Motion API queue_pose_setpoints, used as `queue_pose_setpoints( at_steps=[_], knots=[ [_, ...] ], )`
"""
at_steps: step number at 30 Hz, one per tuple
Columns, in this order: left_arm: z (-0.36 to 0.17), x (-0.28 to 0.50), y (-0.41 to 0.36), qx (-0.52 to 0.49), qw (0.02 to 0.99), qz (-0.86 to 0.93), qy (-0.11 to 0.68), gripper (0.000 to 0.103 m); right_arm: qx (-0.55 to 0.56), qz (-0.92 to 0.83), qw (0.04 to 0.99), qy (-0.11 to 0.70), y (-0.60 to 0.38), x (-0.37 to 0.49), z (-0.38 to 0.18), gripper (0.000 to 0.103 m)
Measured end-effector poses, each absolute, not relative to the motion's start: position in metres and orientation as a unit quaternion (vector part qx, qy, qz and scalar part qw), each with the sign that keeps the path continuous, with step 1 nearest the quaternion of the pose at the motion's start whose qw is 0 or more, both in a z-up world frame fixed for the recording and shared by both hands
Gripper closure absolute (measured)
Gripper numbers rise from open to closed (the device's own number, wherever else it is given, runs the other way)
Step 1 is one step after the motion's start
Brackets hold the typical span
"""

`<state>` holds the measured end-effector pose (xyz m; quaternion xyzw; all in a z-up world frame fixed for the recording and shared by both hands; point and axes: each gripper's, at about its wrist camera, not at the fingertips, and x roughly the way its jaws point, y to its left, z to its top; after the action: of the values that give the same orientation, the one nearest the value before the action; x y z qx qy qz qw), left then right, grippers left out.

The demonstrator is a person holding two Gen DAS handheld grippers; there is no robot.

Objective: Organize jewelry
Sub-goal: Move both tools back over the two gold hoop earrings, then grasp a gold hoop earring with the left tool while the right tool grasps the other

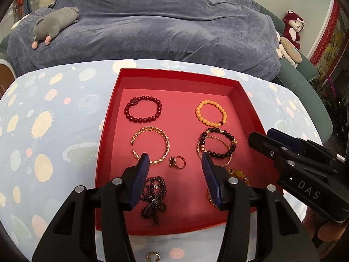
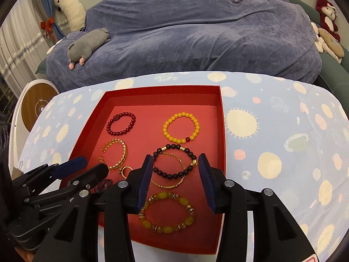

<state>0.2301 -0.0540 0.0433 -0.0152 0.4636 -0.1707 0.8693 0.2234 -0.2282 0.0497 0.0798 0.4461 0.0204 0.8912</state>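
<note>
A red box on the table holds jewelry: a dark red bead bracelet, a yellow bead bracelet, a gold cuff bangle, a black bead bracelet lying over a thin gold bangle, a ring, a dark bead necklace and a yellow-green stone bracelet. My left gripper is open and empty above the ring. My right gripper is open and empty above the black bracelet.
A small gold ring lies on the patterned tablecloth in front of the box. Behind the table is a blue-covered sofa with plush toys. A round wooden-faced device stands at the left.
</note>
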Motion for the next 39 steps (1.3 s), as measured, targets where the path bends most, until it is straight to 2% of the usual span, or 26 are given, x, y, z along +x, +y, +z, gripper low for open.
queue_pose_setpoints(
  at_steps=[15,39],
  knots=[
    [0.059,0.163,-0.035,-0.021,0.873,-0.165,0.459,0.055,0.069,0.024,0.894,0.442,-0.213,0.150,0.067,0.060],
    [0.025,0.093,0.010,-0.033,0.859,-0.124,0.495,0.055,0.060,0.039,0.864,0.499,-0.179,0.073,0.015,0.060]
  ],
)
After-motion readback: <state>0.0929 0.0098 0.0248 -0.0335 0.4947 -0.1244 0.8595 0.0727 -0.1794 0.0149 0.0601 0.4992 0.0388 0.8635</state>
